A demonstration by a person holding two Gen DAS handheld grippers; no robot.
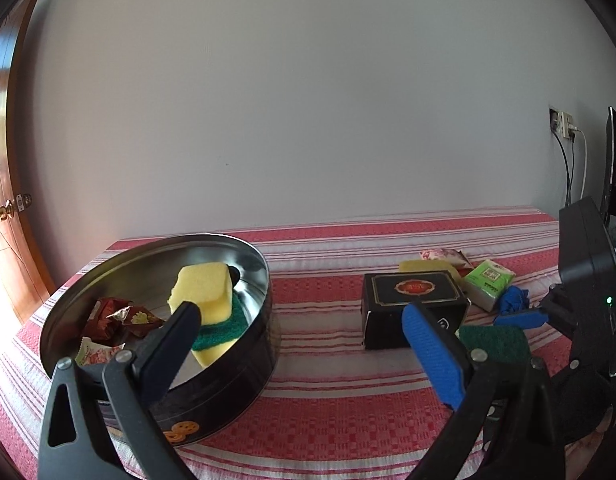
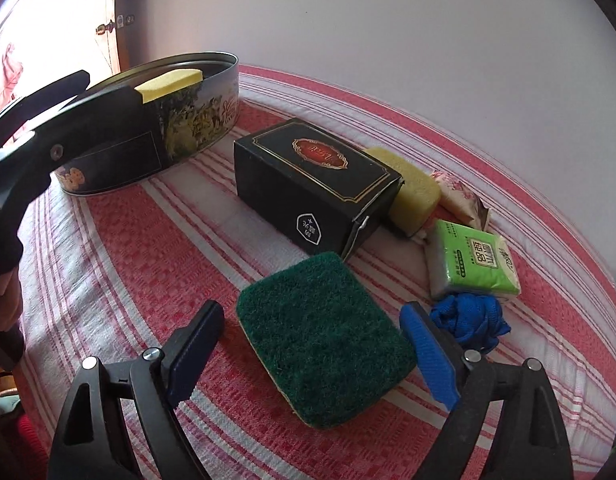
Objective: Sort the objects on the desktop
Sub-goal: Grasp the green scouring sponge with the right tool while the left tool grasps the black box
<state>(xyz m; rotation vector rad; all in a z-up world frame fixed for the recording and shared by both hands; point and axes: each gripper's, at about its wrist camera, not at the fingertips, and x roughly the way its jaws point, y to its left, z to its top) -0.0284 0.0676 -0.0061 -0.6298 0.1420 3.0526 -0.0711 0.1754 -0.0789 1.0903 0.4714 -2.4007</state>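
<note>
Green scouring pad (image 2: 325, 354) lies between the right gripper's (image 2: 311, 344) open fingers, untouched.

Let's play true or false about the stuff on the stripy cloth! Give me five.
1. A yellow sponge sits inside the round tin. True.
2. The black box is inside the tin. False: it stands on the cloth beside the tin.
3. The right gripper is squeezing the green scouring pad. False: its fingers stand open either side of the pad.
4. The green tissue pack lies next to a blue cloth bundle. True.
5. The tin has its lid on. False: it is open.
</note>
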